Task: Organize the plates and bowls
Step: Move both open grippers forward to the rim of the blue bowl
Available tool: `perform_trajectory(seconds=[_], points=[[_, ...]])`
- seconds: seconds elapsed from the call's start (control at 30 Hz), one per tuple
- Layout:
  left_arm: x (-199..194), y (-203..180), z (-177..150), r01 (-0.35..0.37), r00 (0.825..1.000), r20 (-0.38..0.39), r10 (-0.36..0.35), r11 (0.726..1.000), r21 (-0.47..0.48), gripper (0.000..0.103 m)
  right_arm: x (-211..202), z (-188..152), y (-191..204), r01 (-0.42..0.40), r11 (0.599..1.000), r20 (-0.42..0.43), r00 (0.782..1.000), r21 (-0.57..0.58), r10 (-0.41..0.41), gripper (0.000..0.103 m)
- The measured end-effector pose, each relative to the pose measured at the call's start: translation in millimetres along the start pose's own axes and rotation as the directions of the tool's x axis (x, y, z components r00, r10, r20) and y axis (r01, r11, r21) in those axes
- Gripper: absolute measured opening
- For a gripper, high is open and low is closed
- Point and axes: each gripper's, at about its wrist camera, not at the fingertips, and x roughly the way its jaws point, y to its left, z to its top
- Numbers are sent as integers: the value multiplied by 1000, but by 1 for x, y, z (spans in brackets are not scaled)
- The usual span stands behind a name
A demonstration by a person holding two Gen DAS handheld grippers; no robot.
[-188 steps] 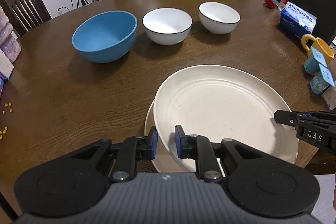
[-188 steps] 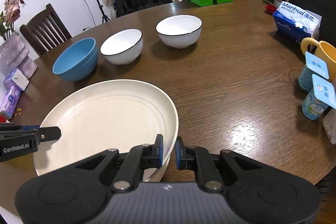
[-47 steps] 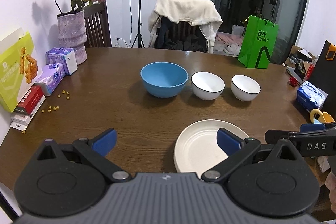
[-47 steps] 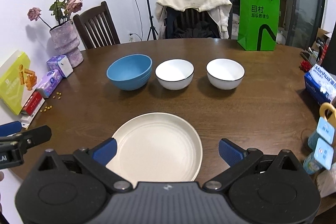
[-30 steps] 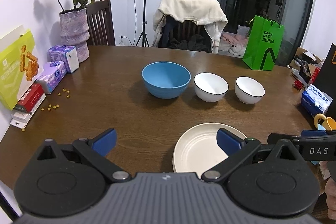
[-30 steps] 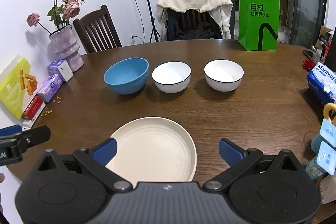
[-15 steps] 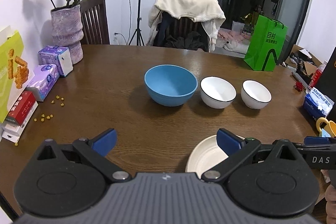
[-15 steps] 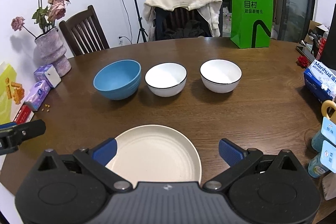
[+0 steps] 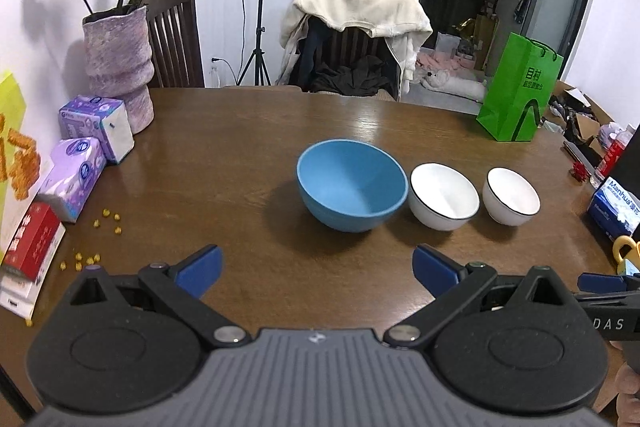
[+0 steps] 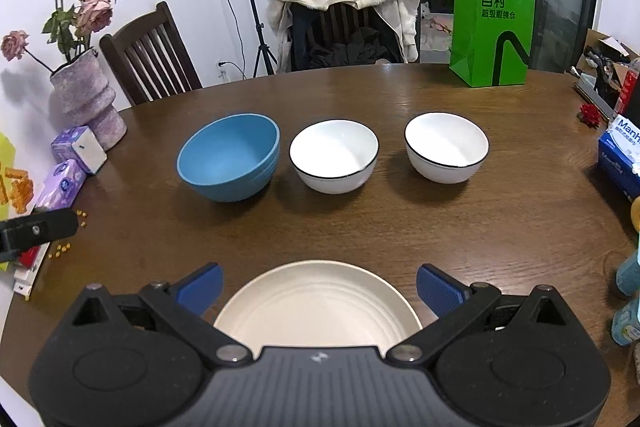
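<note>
Your left gripper (image 9: 316, 269) and right gripper (image 10: 318, 287) look alike: a ribbed grey housing, two round black discs, black linkage arms with silver pivot screws, and blue ridged fingertip pads (image 10: 438, 289). In the left view, the right tool's black side carries white "DAS" lettering.

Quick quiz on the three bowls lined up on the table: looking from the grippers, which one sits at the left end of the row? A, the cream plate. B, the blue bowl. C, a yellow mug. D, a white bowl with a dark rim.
B: the blue bowl is leftmost in the row, with the two white bowls to its right; the cream plate lies nearer, apart from the row.
</note>
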Motion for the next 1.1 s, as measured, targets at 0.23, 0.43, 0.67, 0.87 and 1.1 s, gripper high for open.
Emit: perform_trajectory(seconds=[0.23,0.43,0.67,0.87,1.1], points=[[32,19,25,17,1000,-24,-17,1000,16,103,29,20,16,12,1000,-22,1000,7,-12,103],[62,34,43,31,998,-47,-30,999,31,103,55,37,31,24,1000,-31,999,5,-23,103],[95,47,60,45,997,-67,-42,998,37,103,88,58,47,38,999,-44,998,18,-37,103],[127,52,72,63,994,-97,-58,997,45,103,111,72,59,44,999,-54,998,29,-42,101],[165,53,79,82,989,-129,-74,995,52,103,139,85,70,52,997,-84,995,52,-47,93]])
